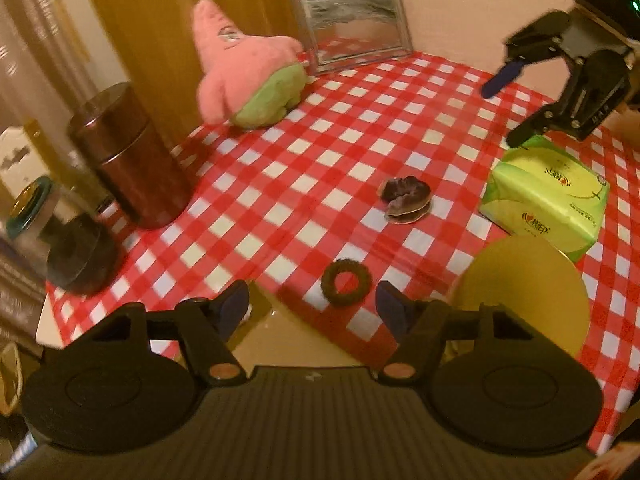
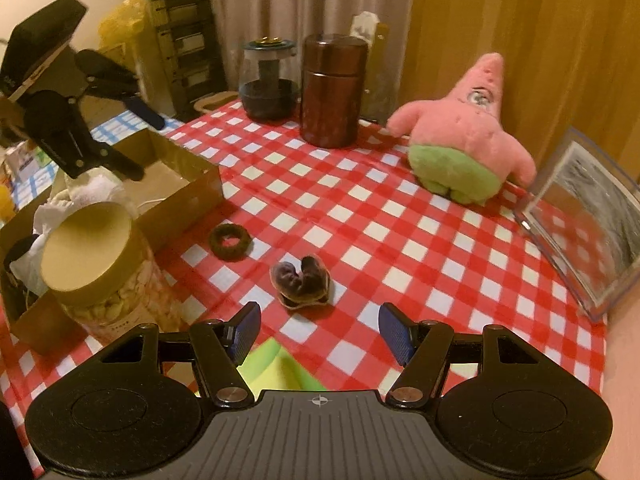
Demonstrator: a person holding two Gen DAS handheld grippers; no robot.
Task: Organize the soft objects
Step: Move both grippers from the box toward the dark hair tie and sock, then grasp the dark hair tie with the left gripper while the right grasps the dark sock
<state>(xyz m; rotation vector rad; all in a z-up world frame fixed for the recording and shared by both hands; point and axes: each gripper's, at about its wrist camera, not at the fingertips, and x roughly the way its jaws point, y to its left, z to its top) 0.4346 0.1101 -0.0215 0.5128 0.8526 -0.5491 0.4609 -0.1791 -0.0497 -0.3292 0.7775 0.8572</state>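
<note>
On the red checked tablecloth (image 1: 320, 140) lie a dark ring scrunchie (image 1: 346, 284) (image 2: 230, 240) and a crumpled brown scrunchie (image 1: 406, 200) (image 2: 302, 284). A pink starfish plush (image 1: 248, 76) (image 2: 464, 136) with green shorts sits at the far side. My left gripper (image 1: 314, 308) (image 2: 140, 142) is open and holds nothing; it hangs over the open cardboard box (image 2: 180, 176), with the ring scrunchie just beyond its tips. My right gripper (image 2: 320, 332) (image 1: 508, 110) is open too, nothing between its fingers, and the brown scrunchie lies just ahead of them.
A gold-lidded jar (image 2: 88, 248) (image 1: 524, 292) stands by the box, which holds white stuff. A green tissue pack (image 1: 544, 200) lies under the right gripper. A brown canister (image 2: 334, 92), a glass jar (image 2: 268, 84) and a clear acrylic frame (image 2: 580, 216) line the far edges.
</note>
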